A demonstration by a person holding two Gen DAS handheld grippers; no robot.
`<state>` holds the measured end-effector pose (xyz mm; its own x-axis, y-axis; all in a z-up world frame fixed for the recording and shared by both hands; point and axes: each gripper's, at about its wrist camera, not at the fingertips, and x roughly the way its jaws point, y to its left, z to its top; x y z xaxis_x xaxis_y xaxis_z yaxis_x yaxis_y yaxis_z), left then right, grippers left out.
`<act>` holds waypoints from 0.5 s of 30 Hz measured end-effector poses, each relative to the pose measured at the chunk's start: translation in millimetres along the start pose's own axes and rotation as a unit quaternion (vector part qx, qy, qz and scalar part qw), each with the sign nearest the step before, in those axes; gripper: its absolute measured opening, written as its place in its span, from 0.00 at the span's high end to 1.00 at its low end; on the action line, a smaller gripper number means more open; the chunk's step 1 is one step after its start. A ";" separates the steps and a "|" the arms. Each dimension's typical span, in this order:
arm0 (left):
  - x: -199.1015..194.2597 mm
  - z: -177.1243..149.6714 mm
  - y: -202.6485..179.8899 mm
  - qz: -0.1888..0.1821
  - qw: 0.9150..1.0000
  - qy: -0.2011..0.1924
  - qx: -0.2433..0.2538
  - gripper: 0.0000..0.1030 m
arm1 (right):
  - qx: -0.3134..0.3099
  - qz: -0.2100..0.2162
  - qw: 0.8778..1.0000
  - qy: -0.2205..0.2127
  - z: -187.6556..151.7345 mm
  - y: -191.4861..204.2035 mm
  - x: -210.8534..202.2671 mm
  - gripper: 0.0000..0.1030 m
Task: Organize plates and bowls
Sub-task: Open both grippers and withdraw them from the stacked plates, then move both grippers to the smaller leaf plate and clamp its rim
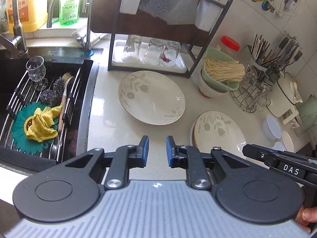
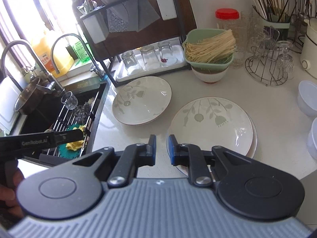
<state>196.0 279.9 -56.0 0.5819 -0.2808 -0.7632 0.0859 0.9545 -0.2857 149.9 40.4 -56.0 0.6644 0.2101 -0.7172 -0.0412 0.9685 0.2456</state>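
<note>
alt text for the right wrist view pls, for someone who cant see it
The right gripper, jaws open and empty, hovers over a white counter at the near edge of a stack of leaf-patterned plates. A matching deep plate sits alone beyond, left of the stack, before a dish rack; a sink lies left, and a green basket of dry noodles behind.

Bare counter (image 1: 111,123) lies between sink (image 1: 39,99) and plates (image 1: 151,97), rack (image 1: 150,59) behind.

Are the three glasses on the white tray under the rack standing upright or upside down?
Upside down. The three glasses rest on the white tray with their thick bases up and their rims down.
</note>
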 end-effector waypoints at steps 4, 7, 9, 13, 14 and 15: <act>17.0 6.8 8.4 0.007 1.000 -0.001 -0.009 0.65 | -0.015 0.005 1.000 -0.002 7.3 -0.1 12.7 0.83; 32.5 15.2 15.6 0.017 1.000 0.003 -0.011 0.57 | -0.016 0.002 1.000 0.003 14.6 -5.1 28.2 0.81; 40.8 20.4 20.9 0.024 1.000 0.002 -0.015 0.44 | -0.014 0.005 1.000 0.005 19.2 -9.9 39.4 0.67; 59.0 30.1 30.7 0.040 0.999 -0.001 -0.016 0.39 | -0.016 0.012 1.000 0.004 29.0 -17.8 60.8 0.62; 63.6 31.7 32.9 0.041 0.999 0.000 -0.019 0.39 | -0.014 0.014 1.000 0.006 32.1 -19.7 67.5 0.62; 68.7 33.1 35.6 0.041 0.999 0.001 -0.023 0.39 | -0.010 0.015 1.000 0.007 34.9 -21.7 73.0 0.62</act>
<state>265.8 297.9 -99.4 0.5846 -0.2019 -0.7858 0.0011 0.9688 -0.2480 225.4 30.0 -90.9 0.6521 0.2409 -0.7188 -0.0765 0.9642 0.2538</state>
